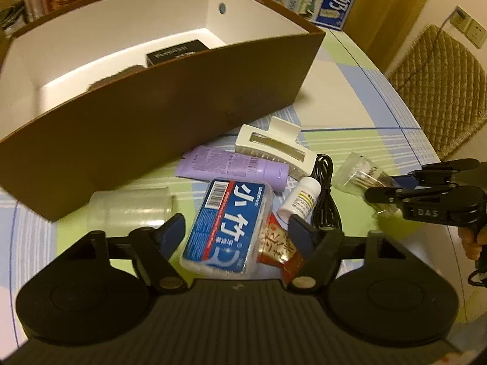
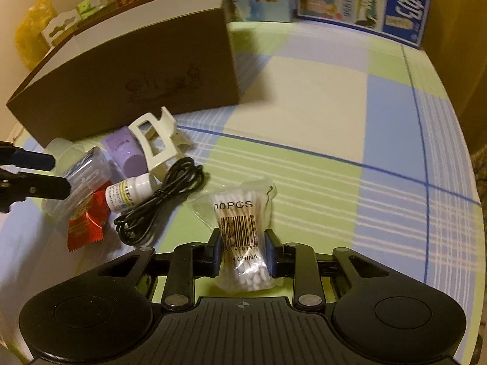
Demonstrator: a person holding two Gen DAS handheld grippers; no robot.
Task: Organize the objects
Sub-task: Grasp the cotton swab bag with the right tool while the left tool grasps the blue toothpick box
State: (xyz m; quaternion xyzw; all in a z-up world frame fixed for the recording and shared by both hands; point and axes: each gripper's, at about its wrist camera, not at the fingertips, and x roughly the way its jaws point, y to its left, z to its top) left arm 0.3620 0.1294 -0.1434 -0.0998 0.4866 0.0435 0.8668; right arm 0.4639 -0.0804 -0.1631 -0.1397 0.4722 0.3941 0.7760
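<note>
Right gripper (image 2: 242, 254): both pads pressed against the sides of the cotton-swab bag (image 2: 243, 228), gripped low, near the swab tips — a clenched hold, likely chosen because the loose plastic gives little to pinch higher up. The bag is close to the checked tablecloth (image 2: 319, 97); whether it is lifted clear or touching cannot be told from the right wrist view.

Left gripper (image 1: 236, 228): fingers spread wide, holding nothing, straddling the blue-labelled clear case (image 1: 228, 228) — apparently lined up to take it, since the case lies topmost on the pile.

Outward from there, the pile sits just in front of the brown box (image 1: 170, 115):
- red sachet (image 1: 281, 249), partly under the case
- small white bottle (image 1: 299, 199), on its side
- coiled black cable (image 1: 325, 194), beside the bottle
- purple tube (image 1: 231, 167) and cream hair claw (image 1: 274, 146), nearest the box wall
- clear tape roll (image 1: 131, 210), left of the case

Box interior is white; a black carton (image 1: 176, 51) lies inside. Judgement: the box is the destination, with the swabs next to go in.
</note>
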